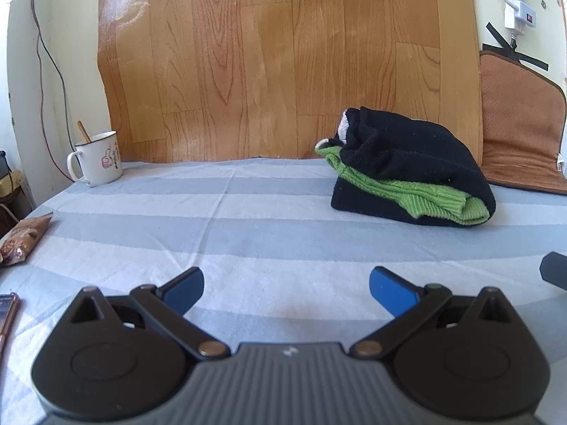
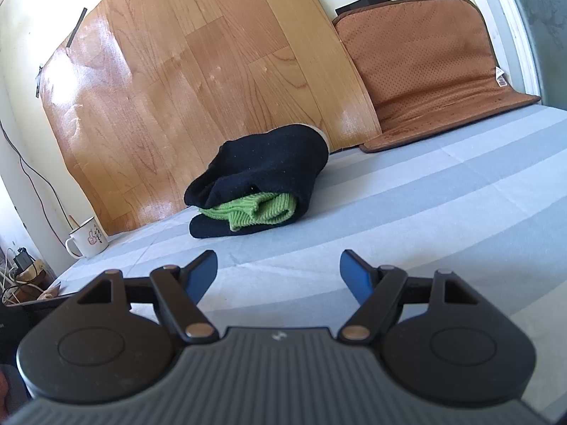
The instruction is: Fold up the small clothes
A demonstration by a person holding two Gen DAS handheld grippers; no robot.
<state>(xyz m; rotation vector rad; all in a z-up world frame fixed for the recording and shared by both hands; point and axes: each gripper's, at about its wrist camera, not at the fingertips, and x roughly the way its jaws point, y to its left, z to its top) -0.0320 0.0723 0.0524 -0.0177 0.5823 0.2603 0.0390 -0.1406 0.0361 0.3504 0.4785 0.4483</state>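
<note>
A small black and green knitted garment lies folded in a bundle on the blue and white striped cloth, near the back wall. It also shows in the right wrist view, with the green ribbed part tucked between black layers. My left gripper is open and empty, well in front of the garment and to its left. My right gripper is open and empty, a short way in front of the garment. A dark part of the right gripper shows at the left wrist view's right edge.
A white enamel mug with a stick in it stands at the back left. A snack packet lies at the left edge. A wood-pattern sheet leans on the wall. A brown cushion stands at the back right.
</note>
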